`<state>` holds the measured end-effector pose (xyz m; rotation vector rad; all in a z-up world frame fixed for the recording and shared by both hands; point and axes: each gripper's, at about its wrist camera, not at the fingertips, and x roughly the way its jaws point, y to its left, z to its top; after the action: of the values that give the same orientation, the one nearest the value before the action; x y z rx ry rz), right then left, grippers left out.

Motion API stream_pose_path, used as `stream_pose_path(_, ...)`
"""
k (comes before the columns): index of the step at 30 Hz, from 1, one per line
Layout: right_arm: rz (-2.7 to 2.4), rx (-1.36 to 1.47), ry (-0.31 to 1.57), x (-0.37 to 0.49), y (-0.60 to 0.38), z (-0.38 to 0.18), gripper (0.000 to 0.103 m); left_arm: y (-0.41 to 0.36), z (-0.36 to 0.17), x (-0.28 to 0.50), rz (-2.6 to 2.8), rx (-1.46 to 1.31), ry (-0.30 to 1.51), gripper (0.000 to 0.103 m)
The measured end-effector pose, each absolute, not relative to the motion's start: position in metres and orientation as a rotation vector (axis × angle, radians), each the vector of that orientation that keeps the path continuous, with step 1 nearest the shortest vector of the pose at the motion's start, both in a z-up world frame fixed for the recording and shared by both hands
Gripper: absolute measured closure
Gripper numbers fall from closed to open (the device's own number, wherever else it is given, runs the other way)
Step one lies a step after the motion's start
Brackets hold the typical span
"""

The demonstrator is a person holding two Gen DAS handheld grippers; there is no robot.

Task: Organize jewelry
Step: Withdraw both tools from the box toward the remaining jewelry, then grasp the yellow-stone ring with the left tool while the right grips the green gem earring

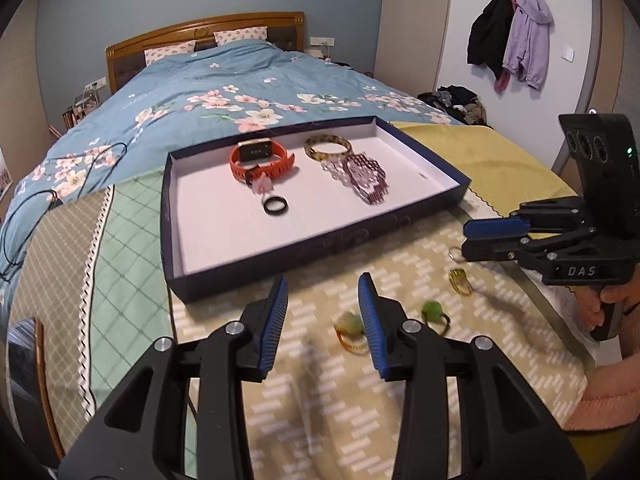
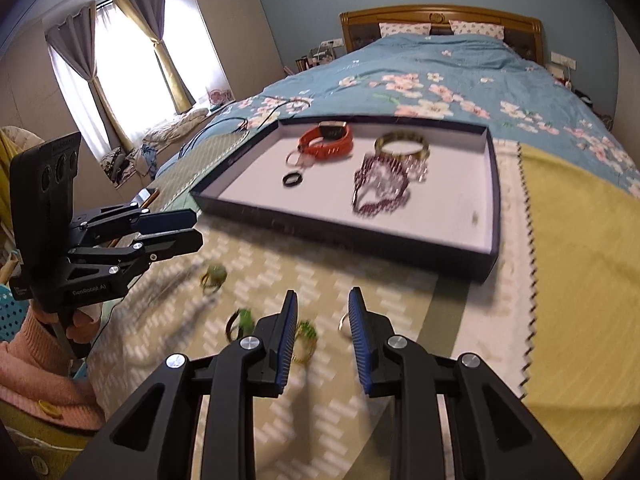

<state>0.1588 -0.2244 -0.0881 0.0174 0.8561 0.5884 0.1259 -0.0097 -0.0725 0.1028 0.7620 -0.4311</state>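
Both jaws sit part open with nothing in them, left gripper (image 1: 323,290) and right gripper (image 2: 322,304) hovering over the patterned cloth. Shallow dark blue tray (image 1: 316,236) at 12 o'clock already holds an orange watch (image 1: 260,158), a mottled bangle (image 1: 328,147), a black ring (image 1: 275,205) and a purple beaded piece (image 1: 366,178). Green-topped rings (image 1: 434,312) and a gold one (image 1: 460,282) lie loose, so maybe halfway.

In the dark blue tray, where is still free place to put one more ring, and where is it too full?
In the tray, the near strip in front of the black ring is bare, also the left side and the far right corner. The middle back is crowded: orange watch, patterned bangle and beaded bracelet lie close together.
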Motion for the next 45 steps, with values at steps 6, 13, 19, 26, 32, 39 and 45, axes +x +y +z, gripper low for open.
stream_pose_path(6, 0.604, 0.010, 0.872, 0.148, -0.221, -0.094, 0.079, -0.014, -0.084, 0.117, -0.449, 0.125, 0.792, 0.065)
stream_pose_path(13, 0.604, -0.004, 0.890, 0.143, -0.215, -0.099, 0.079, -0.019, -0.089, 0.117, -0.458, 0.130, 0.817, 0.065)
stream_pose_path(19, 0.600, 0.000, 0.899, 0.145, -0.215, -0.099, 0.079, -0.023, -0.096, 0.124, -0.454, 0.139, 0.855, 0.065)
stream_pose_path(26, 0.599, -0.003, 0.911, 0.148, -0.211, -0.101, 0.081, -0.023, -0.099, 0.132, -0.466, 0.126, 0.879, 0.066)
stream_pose_path(32, 0.592, -0.012, 0.913, 0.149, -0.209, -0.102, 0.087, -0.028, -0.100, 0.134, -0.476, 0.131, 0.886, 0.067)
stream_pose_path(39, 0.586, -0.012, 0.914, 0.150, -0.211, -0.102, 0.095, -0.025, -0.103, 0.139, -0.465, 0.109, 0.897, 0.082)
stream_pose_path(45, 0.586, -0.017, 0.901, 0.149, -0.211, -0.101, 0.099, -0.024, -0.102, 0.136, -0.455, 0.108, 0.888, 0.084)
